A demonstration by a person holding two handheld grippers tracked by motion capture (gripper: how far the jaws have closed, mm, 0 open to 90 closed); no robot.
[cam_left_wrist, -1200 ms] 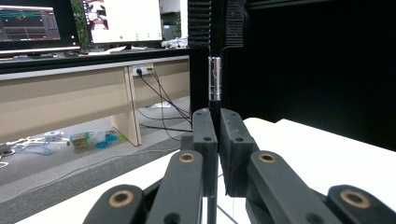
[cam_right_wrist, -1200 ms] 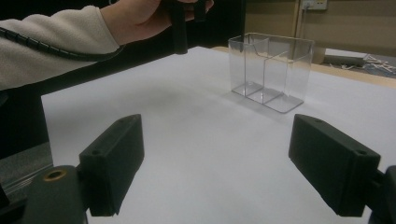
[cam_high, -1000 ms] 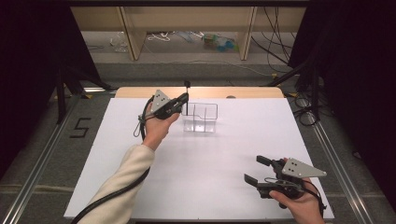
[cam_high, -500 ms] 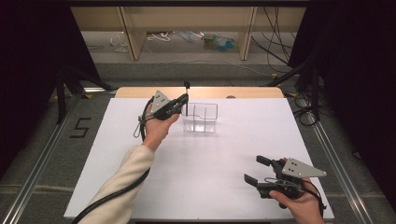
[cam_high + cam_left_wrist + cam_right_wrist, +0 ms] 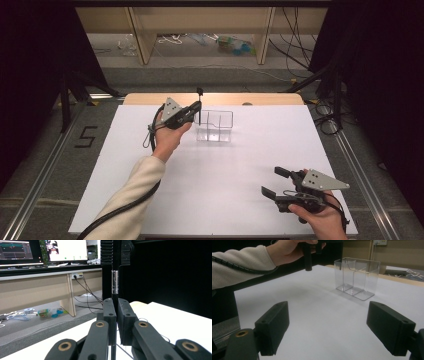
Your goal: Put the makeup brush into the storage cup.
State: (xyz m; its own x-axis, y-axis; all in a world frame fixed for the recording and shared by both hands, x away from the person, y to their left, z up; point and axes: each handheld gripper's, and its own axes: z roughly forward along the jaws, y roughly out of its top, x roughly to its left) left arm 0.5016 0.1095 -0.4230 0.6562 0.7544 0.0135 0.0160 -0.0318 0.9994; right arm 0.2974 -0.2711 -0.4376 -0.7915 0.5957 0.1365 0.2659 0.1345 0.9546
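Status: the pick-up is complete; the placement is not. My left gripper point(image 5: 196, 111) is closed on a slim black pen point(image 5: 199, 102), its fingers point(image 5: 110, 315) pressed against the barrel from both sides. In the left gripper view the pen stands upright between them, its metal band visible above the finger pads. The pen is off the bench point(image 5: 150, 195), held just beside the left wall of the clear organizer point(image 5: 215, 126), not yet above an opening.

The clear organizer stands upright toward the far middle of the bench. In the right gripper view it shows several compartments, and I see nothing inside them.

My right gripper point(image 5: 277, 181) waits near the front right corner of the bench, well apart from the organizer. Its fingers point(image 5: 273, 327) are spread wide with nothing between them.

Remaining work, as I judge it: bring the pen over one compartment, lower it tip-first, release. I cannot tell which compartment is intended.
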